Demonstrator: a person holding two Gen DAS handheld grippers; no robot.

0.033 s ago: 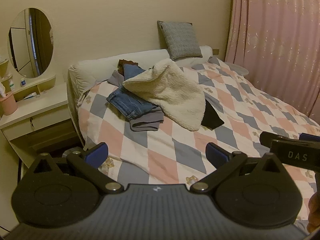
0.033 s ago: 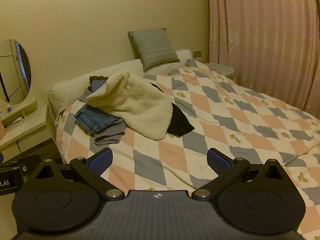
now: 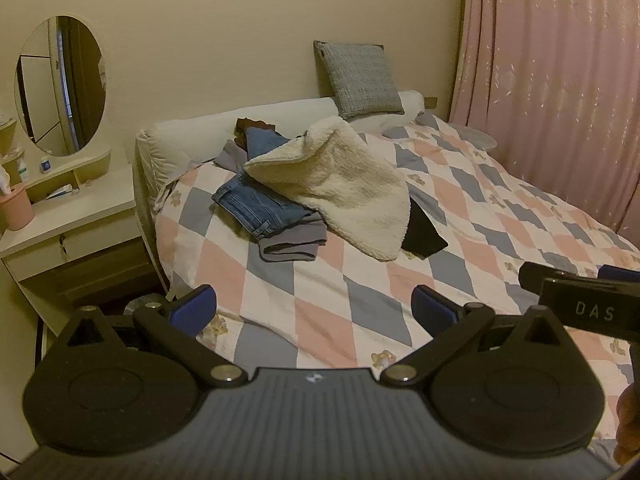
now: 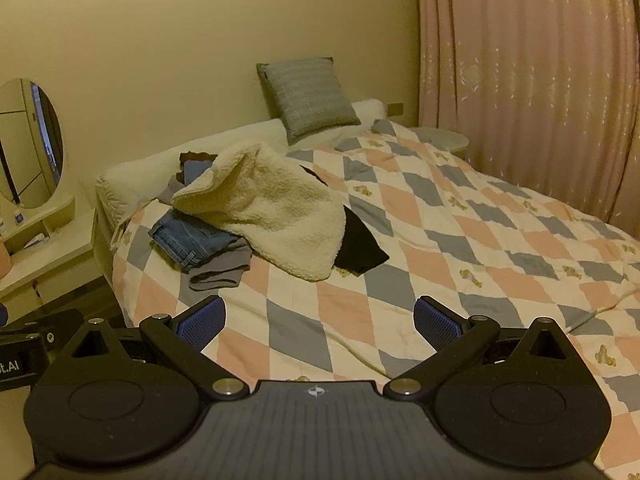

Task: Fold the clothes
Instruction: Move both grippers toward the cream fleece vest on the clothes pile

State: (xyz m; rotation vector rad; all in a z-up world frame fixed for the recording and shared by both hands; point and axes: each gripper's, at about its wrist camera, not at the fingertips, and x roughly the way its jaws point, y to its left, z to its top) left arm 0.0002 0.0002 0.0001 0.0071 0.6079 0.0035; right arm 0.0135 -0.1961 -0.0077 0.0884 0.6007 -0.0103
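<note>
A heap of clothes lies on the bed near its head. On top is a cream fleece garment [image 3: 340, 184] [image 4: 272, 208]. Under it lie blue jeans [image 3: 256, 208] [image 4: 188, 240] and a folded grey garment [image 3: 292, 244] [image 4: 220, 268]. A black garment [image 3: 422, 232] [image 4: 360, 248] sticks out on the right of the heap. My left gripper [image 3: 315, 308] is open and empty, hovering over the quilt well short of the heap. My right gripper [image 4: 319, 322] is also open and empty, to the left gripper's right and level with it.
The bed carries a checked pink, grey and white quilt [image 3: 360, 300] with a grey cushion [image 3: 360, 76] against the wall. A dressing table [image 3: 80, 216] with an oval mirror [image 3: 60, 84] and a pink cup [image 3: 16, 212] stands left. Pink curtains [image 3: 552, 80] hang right.
</note>
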